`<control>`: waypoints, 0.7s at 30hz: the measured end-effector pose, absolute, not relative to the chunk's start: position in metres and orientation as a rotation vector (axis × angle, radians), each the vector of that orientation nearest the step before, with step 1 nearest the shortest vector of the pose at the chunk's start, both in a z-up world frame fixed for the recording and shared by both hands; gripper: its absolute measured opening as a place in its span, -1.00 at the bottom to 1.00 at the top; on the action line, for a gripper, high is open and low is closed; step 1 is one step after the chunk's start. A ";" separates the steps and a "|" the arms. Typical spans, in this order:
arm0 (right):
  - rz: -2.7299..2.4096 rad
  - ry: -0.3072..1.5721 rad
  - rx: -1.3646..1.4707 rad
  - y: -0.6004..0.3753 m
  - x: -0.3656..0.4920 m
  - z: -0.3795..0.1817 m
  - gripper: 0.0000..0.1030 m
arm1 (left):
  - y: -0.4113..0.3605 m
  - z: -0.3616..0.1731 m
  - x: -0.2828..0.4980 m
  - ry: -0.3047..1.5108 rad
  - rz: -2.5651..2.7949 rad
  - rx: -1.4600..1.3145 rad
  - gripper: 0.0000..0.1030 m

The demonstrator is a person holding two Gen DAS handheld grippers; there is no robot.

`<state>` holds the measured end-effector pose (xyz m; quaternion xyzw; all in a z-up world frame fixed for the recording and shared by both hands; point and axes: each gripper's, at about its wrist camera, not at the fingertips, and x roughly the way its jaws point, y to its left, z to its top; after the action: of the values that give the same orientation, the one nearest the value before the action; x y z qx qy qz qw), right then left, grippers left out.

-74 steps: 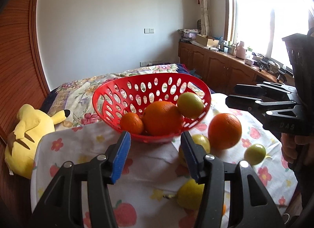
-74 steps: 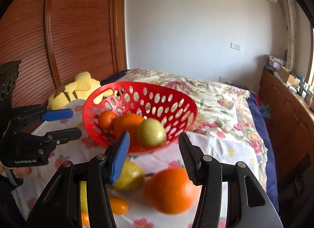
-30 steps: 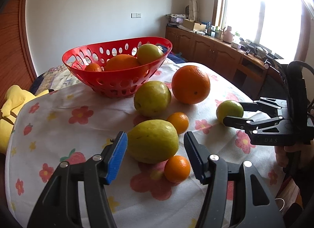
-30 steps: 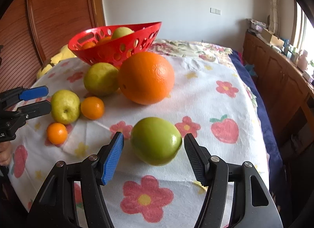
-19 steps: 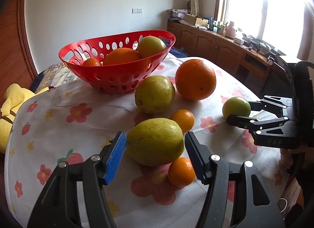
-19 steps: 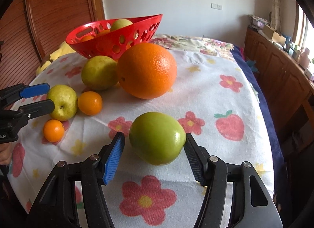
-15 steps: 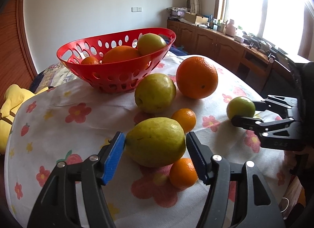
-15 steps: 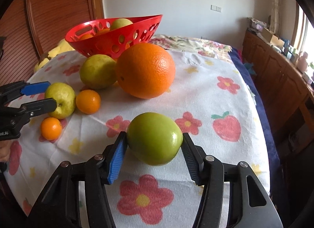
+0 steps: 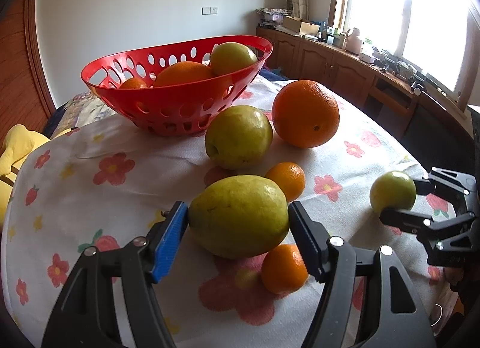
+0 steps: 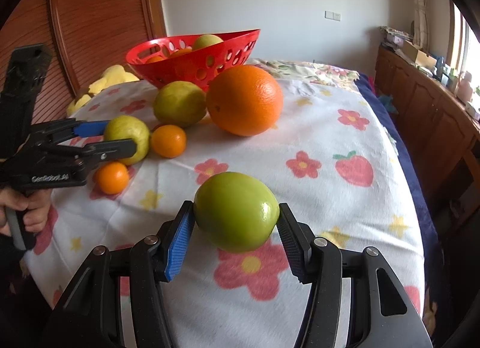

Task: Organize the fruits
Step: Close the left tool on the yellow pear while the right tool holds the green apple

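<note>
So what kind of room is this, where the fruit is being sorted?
Most likely a bedroom at home: a bed with a floral quilt behind the cloth-covered table, a yellow plush toy, and wooden cabinets under the window.

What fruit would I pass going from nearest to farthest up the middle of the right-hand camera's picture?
Green apple between the right tongs → big orange → red basket with fruit inside.
</note>
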<state>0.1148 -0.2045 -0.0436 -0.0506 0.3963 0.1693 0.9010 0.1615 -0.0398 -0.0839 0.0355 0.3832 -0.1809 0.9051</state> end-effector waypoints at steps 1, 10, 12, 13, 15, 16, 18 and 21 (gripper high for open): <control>0.351 0.821 -0.103 -0.204 0.114 -0.045 0.10 | -0.040 -0.084 0.161 0.791 -0.375 0.073 0.35; 0.344 0.816 -0.098 -0.204 0.112 -0.048 0.10 | -0.041 -0.085 0.163 0.796 -0.374 0.077 0.39; 0.343 0.815 -0.099 -0.204 0.112 -0.048 0.10 | -0.042 -0.085 0.163 0.800 -0.369 0.084 0.40; 0.343 0.814 -0.097 -0.204 0.112 -0.048 0.10 | -0.043 -0.086 0.165 0.803 -0.363 0.089 0.40; 0.342 0.813 -0.098 -0.204 0.112 -0.048 0.10 | -0.044 -0.088 0.167 0.812 -0.348 0.103 0.40; 0.341 0.812 -0.099 -0.204 0.112 -0.048 0.10 | -0.045 -0.089 0.168 0.820 -0.337 0.111 0.40; 0.338 0.810 -0.101 -0.204 0.111 -0.048 0.11 | -0.044 -0.091 0.170 0.832 -0.328 0.111 0.40; 0.338 0.810 -0.099 -0.204 0.111 -0.048 0.11 | -0.042 -0.090 0.171 0.830 -0.342 0.089 0.40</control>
<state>0.1110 -0.2039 -0.0483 -0.0480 0.3920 0.1638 0.9040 0.1706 -0.0416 -0.0905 0.0430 0.4009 -0.1651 0.9001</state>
